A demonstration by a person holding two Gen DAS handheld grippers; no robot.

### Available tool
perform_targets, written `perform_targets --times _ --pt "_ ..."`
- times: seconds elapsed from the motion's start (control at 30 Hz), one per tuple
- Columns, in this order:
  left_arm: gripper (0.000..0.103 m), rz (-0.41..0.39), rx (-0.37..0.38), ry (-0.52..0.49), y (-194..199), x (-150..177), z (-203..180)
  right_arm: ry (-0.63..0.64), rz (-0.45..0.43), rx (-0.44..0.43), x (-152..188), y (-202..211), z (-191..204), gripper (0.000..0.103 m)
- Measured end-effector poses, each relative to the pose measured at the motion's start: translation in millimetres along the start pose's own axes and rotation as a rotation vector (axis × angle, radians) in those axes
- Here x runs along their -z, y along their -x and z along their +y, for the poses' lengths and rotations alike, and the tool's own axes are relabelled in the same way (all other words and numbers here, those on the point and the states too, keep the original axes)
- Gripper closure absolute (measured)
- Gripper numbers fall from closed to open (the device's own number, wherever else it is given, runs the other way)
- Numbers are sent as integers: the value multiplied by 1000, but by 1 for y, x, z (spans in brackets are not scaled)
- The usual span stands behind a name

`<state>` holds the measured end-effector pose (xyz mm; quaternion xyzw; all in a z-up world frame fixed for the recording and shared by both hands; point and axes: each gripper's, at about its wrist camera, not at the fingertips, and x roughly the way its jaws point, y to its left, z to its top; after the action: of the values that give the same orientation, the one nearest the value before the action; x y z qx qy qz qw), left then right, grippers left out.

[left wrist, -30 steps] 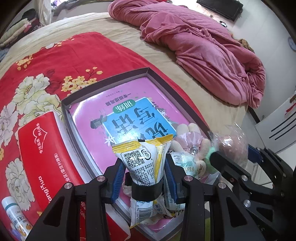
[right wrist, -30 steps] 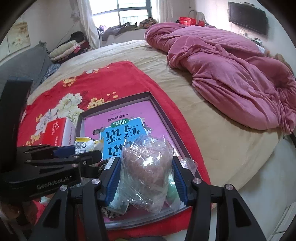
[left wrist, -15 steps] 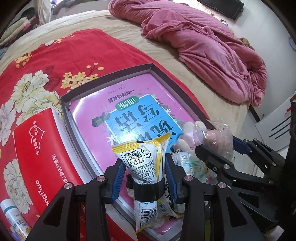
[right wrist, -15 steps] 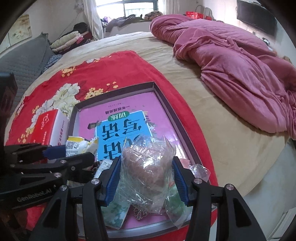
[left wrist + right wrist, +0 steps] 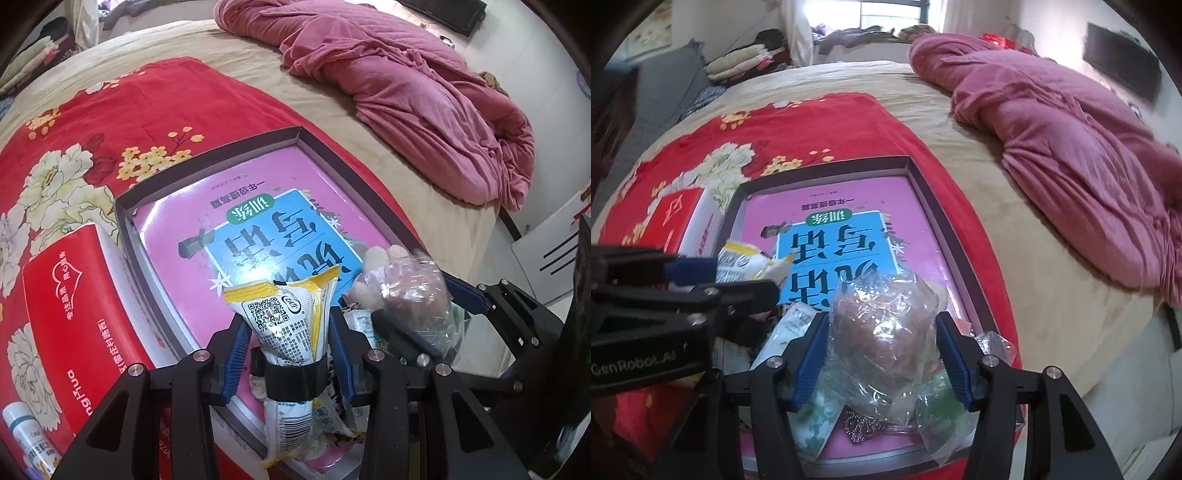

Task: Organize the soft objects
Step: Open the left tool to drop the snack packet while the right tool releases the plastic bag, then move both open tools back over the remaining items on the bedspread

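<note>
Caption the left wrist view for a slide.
Left gripper clamps a yellow packet over the tray; right gripper holds a clear bag alongside.

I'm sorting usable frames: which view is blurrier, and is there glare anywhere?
Left wrist: sharp, the yellow snack packet print resolves; fisheye bends the edges. Right wrist: softer, smeared toward the rim, window blown out, glints on the clear plastic bag.

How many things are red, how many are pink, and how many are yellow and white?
Red: 2, the floral blanket and the tissue box.
Pink: 2, the quilt and the workbook in the tray.
Yellow and white: 1, the snack packet in the left gripper.
Total: 5.
</note>
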<state>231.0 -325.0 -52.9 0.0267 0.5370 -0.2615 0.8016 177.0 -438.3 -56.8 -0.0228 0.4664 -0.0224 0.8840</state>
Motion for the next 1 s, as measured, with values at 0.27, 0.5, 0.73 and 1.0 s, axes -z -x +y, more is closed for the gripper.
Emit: perform_targets --times 0.27,0.5,0.73,1.0 --pt "47 -22 39 4 11 -1 -1 28 -45 5 4 23 1 31" --pt "36 -82 33 13 51 10 5 0 -112 17 5 70 -3 31" --pt "29 -168 -53 63 120 46 34 43 -179 -127 5 114 45 31" --pt "29 -214 -154 163 180 95 92 83 -178 -242 5 125 108 30"
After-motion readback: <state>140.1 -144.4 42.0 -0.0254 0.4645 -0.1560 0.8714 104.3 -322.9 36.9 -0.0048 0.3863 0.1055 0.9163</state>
